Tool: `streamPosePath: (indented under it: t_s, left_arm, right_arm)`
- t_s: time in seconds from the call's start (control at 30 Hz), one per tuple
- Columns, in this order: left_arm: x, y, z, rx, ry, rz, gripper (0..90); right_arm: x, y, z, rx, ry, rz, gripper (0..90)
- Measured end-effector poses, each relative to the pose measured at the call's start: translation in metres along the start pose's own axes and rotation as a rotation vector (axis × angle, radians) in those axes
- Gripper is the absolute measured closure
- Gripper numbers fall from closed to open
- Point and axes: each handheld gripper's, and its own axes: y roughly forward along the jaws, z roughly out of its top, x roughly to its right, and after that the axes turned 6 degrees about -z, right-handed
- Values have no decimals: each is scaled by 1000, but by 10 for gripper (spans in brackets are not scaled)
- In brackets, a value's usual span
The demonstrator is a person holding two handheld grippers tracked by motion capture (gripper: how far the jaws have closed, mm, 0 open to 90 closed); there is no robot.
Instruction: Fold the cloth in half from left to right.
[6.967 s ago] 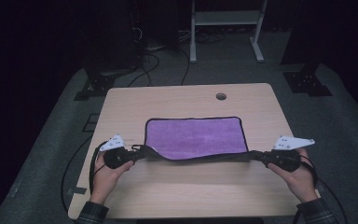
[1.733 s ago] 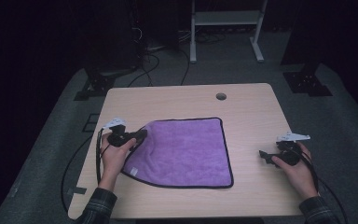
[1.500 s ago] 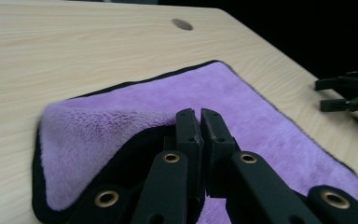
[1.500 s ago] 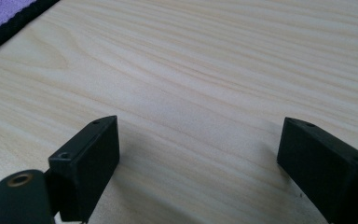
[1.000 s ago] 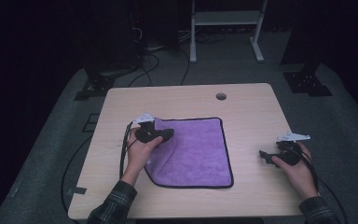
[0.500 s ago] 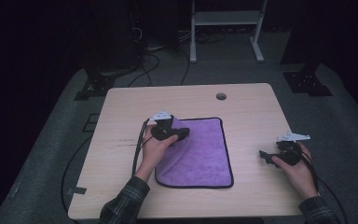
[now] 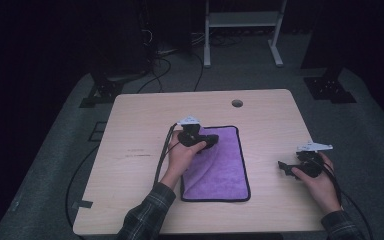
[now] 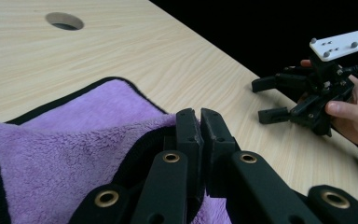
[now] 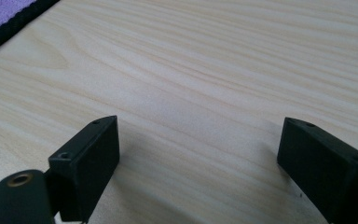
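A purple cloth with a black hem lies on the wooden table, folded over on itself into a narrow strip. My left gripper is over the cloth's upper left part, shut on the hemmed edge of the cloth. In the left gripper view the jaws of that gripper pinch the black hem, which is lifted above the layer below. My right gripper rests open near the table's right edge, apart from the cloth. Its jaws stand wide over bare wood, with a corner of the cloth far off.
A round cable hole sits in the table's far middle. A cable trails from the left gripper along the forearm. Beyond the table are a dark floor, cables and a white stand.
My left gripper has moved to the right with the cloth's edge in it, folding the left part over the rest, so the cloth looks narrower. The right hand has stayed still.
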Motion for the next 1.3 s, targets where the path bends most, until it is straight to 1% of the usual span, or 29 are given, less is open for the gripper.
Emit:
streamPosePath:
  t_s: [0.07, 0.2, 0.23, 0.3, 0.37, 0.43, 0.47, 0.67, 0.7, 0.73, 0.77, 0.8, 0.87, 0.93, 0.97, 1.03, 1.07, 1.1, 1.13, 1.2, 1.23, 1.27, 1.3]
  left_arm:
    - [1, 7, 0, 0, -7, -13, 867]
    - [3, 24, 0, -14, -8, -30, 868]
    - [3, 24, 0, -14, -8, -30, 867]
    - [3, 33, -1, -27, -10, -39, 867]
    - [4, 41, -1, -29, -15, -51, 868]
    - [5, 48, 0, -46, -6, -53, 867]
    - [5, 48, 0, -46, -6, -53, 867]
    - [1, 72, -6, -113, -9, -44, 864]
    - [0, 79, -9, -128, -11, -48, 863]
    - [0, 79, -9, -128, -11, -48, 863]
    - [-2, 85, -11, -144, -12, -47, 863]
    - [-2, 85, -11, -144, -12, -47, 862]
    - [-3, 93, -14, -168, -14, -47, 852]
    - [-3, 95, -14, -176, -12, -48, 844]
    - [-3, 97, -14, -183, -8, -51, 820]
    - [-2, 96, -13, -183, 7, -61, 758]
    - [-1, 93, -12, -177, 14, -70, 693]
    - [-1, 93, -12, -177, 14, -70, 666]
    - [0, 87, -9, -171, 31, -61, 613]
    - [2, 78, -5, -169, 53, -42, 553]
    - [3, 74, -4, -166, 64, -37, 528]
    - [3, 74, -4, -166, 64, -37, 501]
    - [4, 67, -3, -166, 75, -25, 501]
  right_arm:
    - [0, 0, 0, 0, 0, 0, 119]
    - [0, 0, 0, 0, 0, 0, 119]
    - [0, 0, 0, 0, 0, 0, 119]
    - [0, 0, 0, 0, 0, 0, 119]
    - [0, 0, 0, 0, 0, 0, 119]
    - [0, 0, 0, 0, 1, 0, 119]
    - [0, 0, 0, 0, 0, 0, 119]
    - [0, 0, 0, 0, 0, 0, 119]
    - [0, 0, 0, 0, 0, 0, 119]
    - [0, 0, 0, 0, 0, 0, 119]
    - [0, 0, 0, 0, 0, 0, 119]
    - [0, 0, 0, 0, 0, 0, 119]
    - [0, 0, 0, 0, 0, 0, 119]
    - [0, 0, 0, 0, 0, 0, 119]
    - [0, 0, 0, 0, 0, 0, 119]
    - [0, 0, 0, 0, 0, 0, 119]
    - [0, 0, 0, 0, 0, 0, 119]
    - [0, 0, 0, 0, 0, 0, 119]
    - [0, 0, 0, 0, 0, 0, 119]
    - [0, 0, 0, 0, 0, 0, 119]
    - [0, 0, 0, -1, 0, 0, 119]
    - [0, 0, 0, -1, 0, 0, 119]
    - [0, 0, 0, -1, 0, 0, 119]
